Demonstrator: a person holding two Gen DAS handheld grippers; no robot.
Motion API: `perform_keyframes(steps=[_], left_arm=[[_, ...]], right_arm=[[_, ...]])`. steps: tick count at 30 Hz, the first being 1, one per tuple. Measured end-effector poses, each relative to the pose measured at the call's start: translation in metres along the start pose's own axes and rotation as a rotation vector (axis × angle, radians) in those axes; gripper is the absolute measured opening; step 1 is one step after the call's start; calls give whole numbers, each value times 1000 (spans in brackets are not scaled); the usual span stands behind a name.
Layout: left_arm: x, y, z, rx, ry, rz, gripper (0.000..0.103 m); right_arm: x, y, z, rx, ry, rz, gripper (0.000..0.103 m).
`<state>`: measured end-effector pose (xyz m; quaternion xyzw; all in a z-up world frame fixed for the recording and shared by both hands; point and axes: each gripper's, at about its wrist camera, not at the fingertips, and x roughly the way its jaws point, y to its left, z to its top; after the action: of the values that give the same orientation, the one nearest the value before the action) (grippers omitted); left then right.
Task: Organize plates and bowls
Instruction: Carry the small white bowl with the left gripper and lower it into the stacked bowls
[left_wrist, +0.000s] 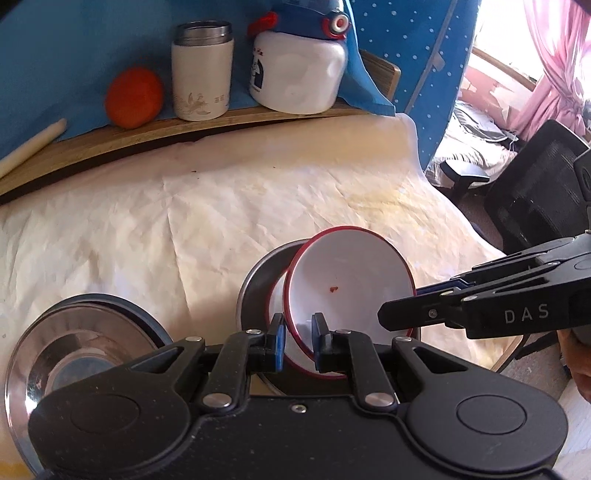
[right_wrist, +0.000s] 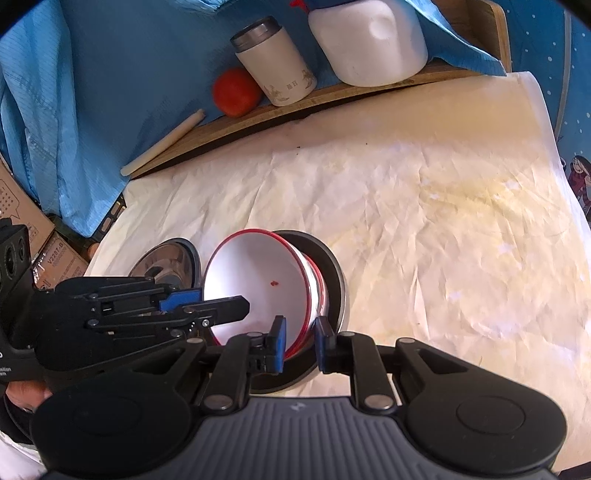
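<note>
While your left gripper (left_wrist: 298, 332) and right gripper (right_wrist: 300, 341) each hold narrow jaws clamped on opposite rims of the red-rimmed white bowl (left_wrist: 347, 280), it tilts in the steel pan (left_wrist: 258, 280) beneath them; a second steel bowl (left_wrist: 81, 343) sits left on the bench (left_wrist: 184, 221).

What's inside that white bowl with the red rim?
The white bowl is nearly empty: only a small red speck on its inner wall. Its lowest part is hidden behind the left gripper. It sits tilted in a steel plate.
</note>
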<state>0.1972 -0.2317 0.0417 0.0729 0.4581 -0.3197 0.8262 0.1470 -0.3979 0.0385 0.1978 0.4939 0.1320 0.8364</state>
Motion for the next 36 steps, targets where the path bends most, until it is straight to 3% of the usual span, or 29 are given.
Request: perform_keyframes(steps=[14, 18, 36], left_arm=[[-2, -4, 0, 53, 16, 19, 18], [-1, -4, 1, 73, 20, 63, 22], [6, 10, 1, 24, 46, 0, 24]], right_arm=[[1, 4, 2, -19, 8, -18, 20], [2, 8, 2, -34, 9, -33, 21], [2, 10, 4, -47, 6, -43, 26]])
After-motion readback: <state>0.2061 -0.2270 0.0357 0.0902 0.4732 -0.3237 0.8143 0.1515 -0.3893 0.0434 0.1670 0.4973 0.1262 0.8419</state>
